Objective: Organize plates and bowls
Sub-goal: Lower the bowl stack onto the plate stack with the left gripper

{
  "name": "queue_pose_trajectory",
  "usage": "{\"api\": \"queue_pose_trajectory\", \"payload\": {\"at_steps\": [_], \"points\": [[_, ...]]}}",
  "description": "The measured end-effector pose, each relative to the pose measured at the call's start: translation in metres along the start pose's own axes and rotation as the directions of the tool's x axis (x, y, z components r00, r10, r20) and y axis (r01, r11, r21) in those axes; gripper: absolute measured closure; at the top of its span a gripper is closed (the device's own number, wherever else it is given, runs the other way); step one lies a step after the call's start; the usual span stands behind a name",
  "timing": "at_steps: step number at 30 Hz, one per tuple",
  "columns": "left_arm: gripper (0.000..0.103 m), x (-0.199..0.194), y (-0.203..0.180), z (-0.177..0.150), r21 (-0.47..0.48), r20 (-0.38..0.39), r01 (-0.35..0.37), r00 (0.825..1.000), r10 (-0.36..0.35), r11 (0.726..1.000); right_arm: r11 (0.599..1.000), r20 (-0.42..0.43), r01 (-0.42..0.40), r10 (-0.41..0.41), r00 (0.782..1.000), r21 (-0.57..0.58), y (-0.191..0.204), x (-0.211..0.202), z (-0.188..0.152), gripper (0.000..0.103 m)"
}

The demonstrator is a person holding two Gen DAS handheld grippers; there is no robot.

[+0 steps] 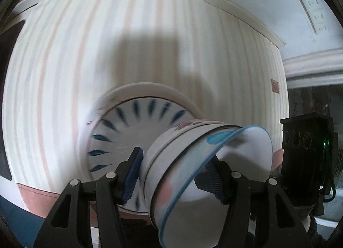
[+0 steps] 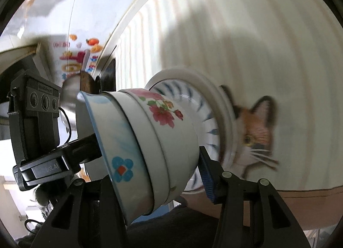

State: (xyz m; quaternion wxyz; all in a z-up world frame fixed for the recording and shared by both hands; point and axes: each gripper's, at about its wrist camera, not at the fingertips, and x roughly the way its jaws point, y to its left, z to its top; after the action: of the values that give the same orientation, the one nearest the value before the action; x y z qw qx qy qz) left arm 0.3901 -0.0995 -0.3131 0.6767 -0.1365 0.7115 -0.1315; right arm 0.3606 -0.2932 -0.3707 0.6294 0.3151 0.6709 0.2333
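Note:
A stack of nested white bowls (image 1: 171, 162) sits between my two grippers. The top bowl has a blue rim (image 1: 205, 158) and a blue flower (image 2: 122, 168); the one under it has pink flowers (image 2: 165, 110). Beneath them is a dish with blue dashes (image 1: 120, 127) on a white plate (image 1: 148, 89), also in the right wrist view (image 2: 214, 95). My left gripper (image 1: 173, 175) is shut on the stack, blue pads on each side. My right gripper (image 2: 156, 173) grips the same stack from the other side; its left finger is hidden behind the bowls.
A striped cream tablecloth (image 1: 85, 55) with a cat face (image 2: 255, 132) lies under the dishes, with a brown border (image 2: 278, 205). The other gripper's black body (image 1: 306, 151) shows at the right. A wall socket panel (image 1: 315, 12) and a colourful box (image 2: 79, 55) lie beyond the table.

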Motion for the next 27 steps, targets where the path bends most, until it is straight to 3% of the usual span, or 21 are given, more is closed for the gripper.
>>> {"api": "queue_pose_trajectory", "payload": {"at_steps": [14,27], "points": [[0.047,0.016,0.044,0.007,-0.073,-0.001,0.01,1.0,-0.01,0.997,0.999,-0.07,0.029,-0.032,0.997,-0.043,0.023,0.063,0.015,0.052],[0.047,0.025,0.054,0.01,-0.072,-0.015,0.006,1.0,-0.007,0.997,0.998,-0.086,0.063,-0.066,0.994,-0.027,0.011,0.067,0.024,0.052]]}}
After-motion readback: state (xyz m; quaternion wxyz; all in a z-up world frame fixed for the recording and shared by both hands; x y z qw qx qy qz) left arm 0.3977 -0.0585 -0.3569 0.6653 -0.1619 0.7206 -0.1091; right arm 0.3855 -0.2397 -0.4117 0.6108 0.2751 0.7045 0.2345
